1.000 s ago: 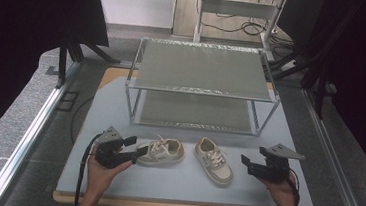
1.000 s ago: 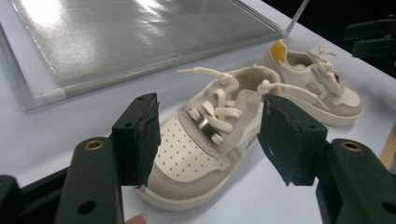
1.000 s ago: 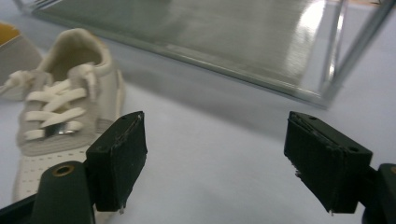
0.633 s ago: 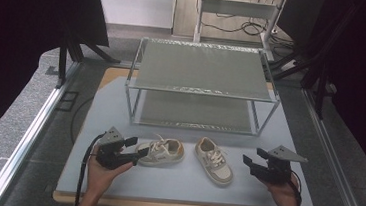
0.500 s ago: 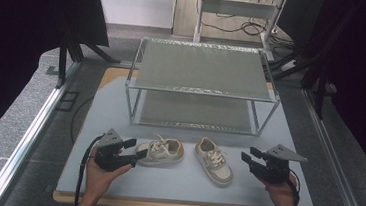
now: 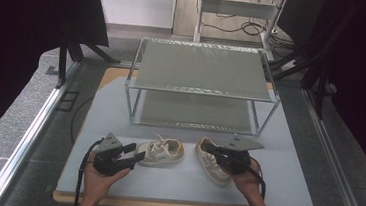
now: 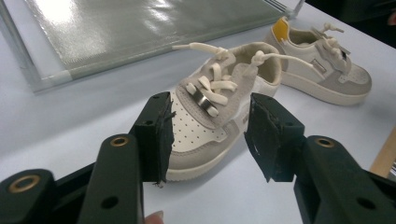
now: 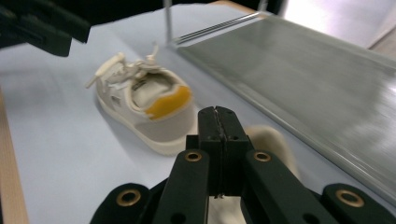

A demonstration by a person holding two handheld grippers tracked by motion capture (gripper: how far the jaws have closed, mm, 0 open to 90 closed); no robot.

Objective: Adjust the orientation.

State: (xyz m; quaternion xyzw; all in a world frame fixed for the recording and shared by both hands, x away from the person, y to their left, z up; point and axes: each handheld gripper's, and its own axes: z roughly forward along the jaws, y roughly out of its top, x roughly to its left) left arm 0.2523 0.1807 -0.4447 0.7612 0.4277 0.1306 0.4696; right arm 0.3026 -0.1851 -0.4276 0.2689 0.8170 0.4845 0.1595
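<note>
Two shoes (image 6: 160, 152) (image 6: 212, 161), yellow heel tab (image 8: 167, 101)

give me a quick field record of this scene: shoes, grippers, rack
left shoe: on the table, toe between the left gripper's open jaws, pads not pressing
left gripper: jaws just been closing, toe between them
right shoe: under the right gripper
right gripper: jaws shut, pads together, nothing visibly between them
rack: two-tier, behind the shoes, both shelves bare
table: pale blue top
</note>
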